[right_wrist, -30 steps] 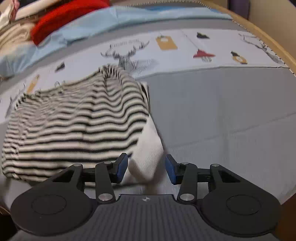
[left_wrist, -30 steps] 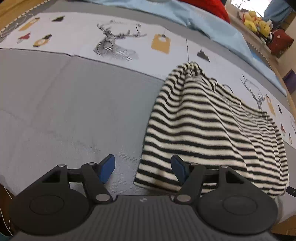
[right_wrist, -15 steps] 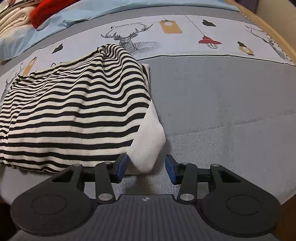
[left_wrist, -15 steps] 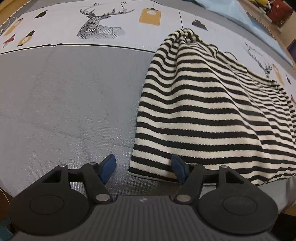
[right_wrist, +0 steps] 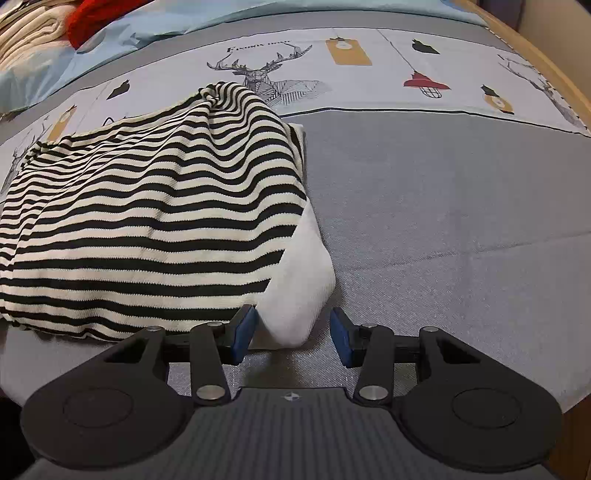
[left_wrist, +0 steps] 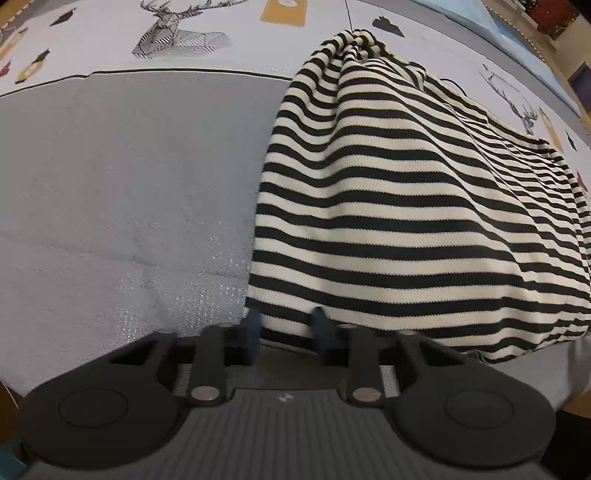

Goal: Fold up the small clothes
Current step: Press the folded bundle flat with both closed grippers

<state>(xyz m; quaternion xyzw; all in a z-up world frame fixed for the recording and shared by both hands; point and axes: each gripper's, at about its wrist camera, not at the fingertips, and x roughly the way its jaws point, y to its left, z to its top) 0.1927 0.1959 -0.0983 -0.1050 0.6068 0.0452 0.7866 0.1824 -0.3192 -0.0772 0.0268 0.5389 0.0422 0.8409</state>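
A black-and-cream striped knit garment lies rumpled on the grey bed cover. My left gripper points down at the garment's near left corner. Its jaws are closing, blurred, with the hem between them and the cloth not pinched. In the right wrist view the same garment fills the left side, and a white sleeve end pokes out from under its near right corner. My right gripper straddles that white end. Its jaws are easing closed, the left pad at the cloth's edge and the right pad apart from it.
Beyond the garment runs a pale printed band with deer heads and lamps. Further back lie a light blue blanket, a red cloth and folded cream fabric. A wooden bed edge curves along the right.
The left gripper has come down and nearer to the garment's corner, and its jaws have drawn in from wide apart to a narrow gap around the hem. The right gripper has hardly moved.
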